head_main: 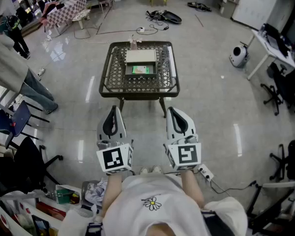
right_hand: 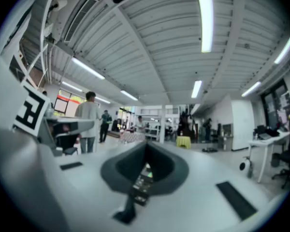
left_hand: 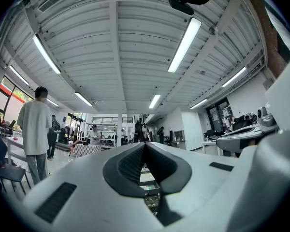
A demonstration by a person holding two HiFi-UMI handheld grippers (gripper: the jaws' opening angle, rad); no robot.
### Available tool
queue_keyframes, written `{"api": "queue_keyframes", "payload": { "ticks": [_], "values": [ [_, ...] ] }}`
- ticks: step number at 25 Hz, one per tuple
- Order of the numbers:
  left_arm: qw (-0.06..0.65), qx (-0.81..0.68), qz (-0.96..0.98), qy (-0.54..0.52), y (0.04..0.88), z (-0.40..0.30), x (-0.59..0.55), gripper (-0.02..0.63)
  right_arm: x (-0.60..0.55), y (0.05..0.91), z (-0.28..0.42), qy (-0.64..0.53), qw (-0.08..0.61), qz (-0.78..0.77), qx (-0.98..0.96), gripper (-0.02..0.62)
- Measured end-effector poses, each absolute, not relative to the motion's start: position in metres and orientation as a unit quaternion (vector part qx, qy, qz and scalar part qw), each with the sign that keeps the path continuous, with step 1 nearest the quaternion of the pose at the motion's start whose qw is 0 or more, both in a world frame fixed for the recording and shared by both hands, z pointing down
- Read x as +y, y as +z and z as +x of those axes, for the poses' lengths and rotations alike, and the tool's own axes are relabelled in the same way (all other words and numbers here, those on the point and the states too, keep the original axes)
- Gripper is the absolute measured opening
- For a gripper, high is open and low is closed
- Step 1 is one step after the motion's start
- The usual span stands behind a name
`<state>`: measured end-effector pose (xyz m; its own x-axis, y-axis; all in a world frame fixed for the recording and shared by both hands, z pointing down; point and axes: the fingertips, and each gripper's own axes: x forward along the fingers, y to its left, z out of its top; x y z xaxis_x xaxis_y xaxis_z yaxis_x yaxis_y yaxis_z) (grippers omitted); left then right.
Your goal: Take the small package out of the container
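Fingers (left_hand: pixel 128 166) of your left gripper (head_main: pixel 114 110) are pressed together at the tips w/ nothing btwn them. Same on your right gripper (head_main: pixel 173 110): fingers (right_hand: pixel 117 170) closed, empty. You hold both low, close to your body, well apart from the tabletop (head_main: pixel 115 77) ahead.

On that wire-mesh tabletop, near the middle, sits the container (head_main: pixel 128 64), an open box. The small package (head_main: pixel 140 70) looks to be the flat green item in its near half, w/ a white panel (head_main: pixel 140 57) behind it; lid or insert, can't tell from this far. A small bottle (head_main: pixel 133 44) stands at the far edge, just beyond the box.

Handling, as a guess: the package is prob. light and flat, maybe a thin carton or pouch, so it may flex or slip under a hard pinch. It seems to fill much of its half, so little side room. You'd do best to spread one set of fingers, come in from above and take a free edge or corner. Steady the box w/ the other gripper, since a light box could lift along.
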<state>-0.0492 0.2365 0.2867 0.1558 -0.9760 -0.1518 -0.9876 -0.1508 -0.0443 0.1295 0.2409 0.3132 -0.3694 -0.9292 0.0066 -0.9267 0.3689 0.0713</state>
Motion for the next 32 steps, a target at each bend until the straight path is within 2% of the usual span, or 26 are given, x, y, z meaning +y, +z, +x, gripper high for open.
{"api": "queue_keyframes", "payload": {
  "ticks": [14,22,32],
  "values": [
    [0.065,0.65,-0.757,0.037,0.298,-0.03,0.225,0.021,0.236,0.321,0.141,-0.017,0.016,0.544,-0.839,0.031],
    [0.08,0.651,-0.753,0.053,0.287,-0.015,0.228,0.021,0.237,0.323,0.143,-0.057,0.006,0.507,-0.86,0.031],
    [0.101,0.654,-0.744,0.092,0.269,-0.032,0.18,0.021,0.197,0.299,0.129,-0.103,-0.019,0.479,-0.872,0.031]
  ]
}}
